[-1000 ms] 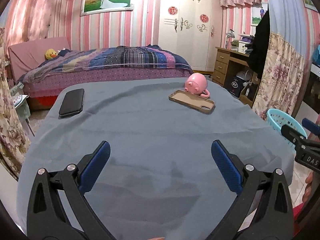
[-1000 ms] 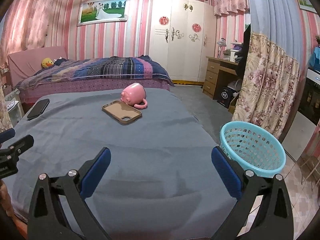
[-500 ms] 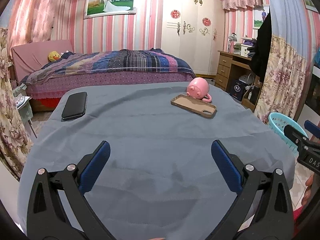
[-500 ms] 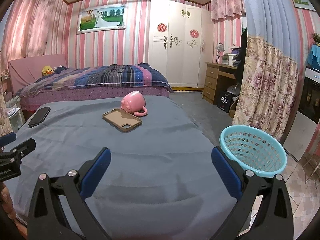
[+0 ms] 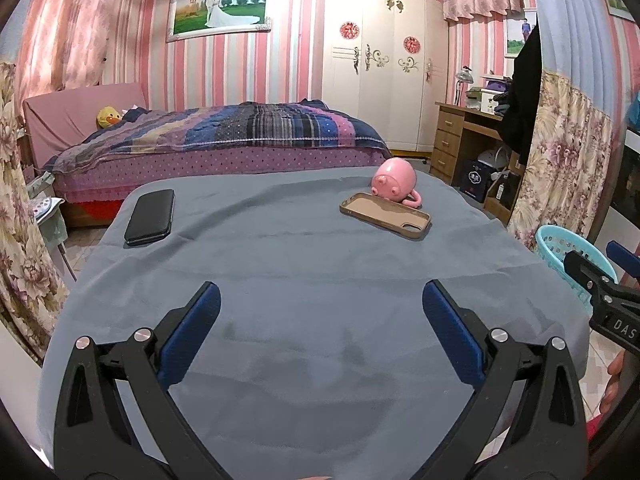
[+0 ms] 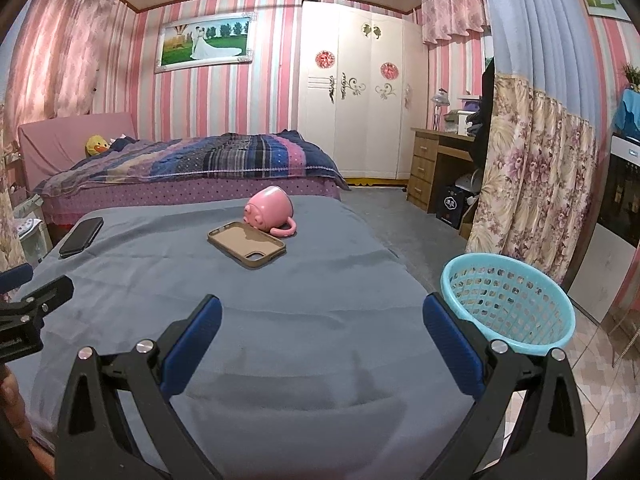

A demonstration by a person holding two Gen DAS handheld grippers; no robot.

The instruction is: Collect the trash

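Observation:
A turquoise plastic basket [image 6: 508, 304] stands on the floor off the table's right side; its rim [image 5: 560, 246] shows at the right edge of the left wrist view. My left gripper [image 5: 320, 320] hangs open over the near part of the grey tablecloth [image 5: 304, 272], holding nothing. My right gripper [image 6: 322, 322] is open too, above the table's near right part, its right finger beside the basket. No loose trash shows on the cloth. A pink mug [image 6: 269, 211] lies on its side against a tan phone case [image 6: 247, 243]. A black phone [image 5: 150, 216] lies far left.
A bed with a plaid blanket [image 5: 224, 136] stands behind the table. A white wardrobe [image 6: 356, 92] and a wooden desk [image 6: 436, 168] are at the back right. A flowered curtain [image 6: 532, 184] hangs right of the basket. Tiled floor [image 6: 592, 400] lies around the basket.
Both views have tilted slightly upward and the grippers have drawn back a little from the table's objects. Both grippers stay open and nothing on the table has moved.

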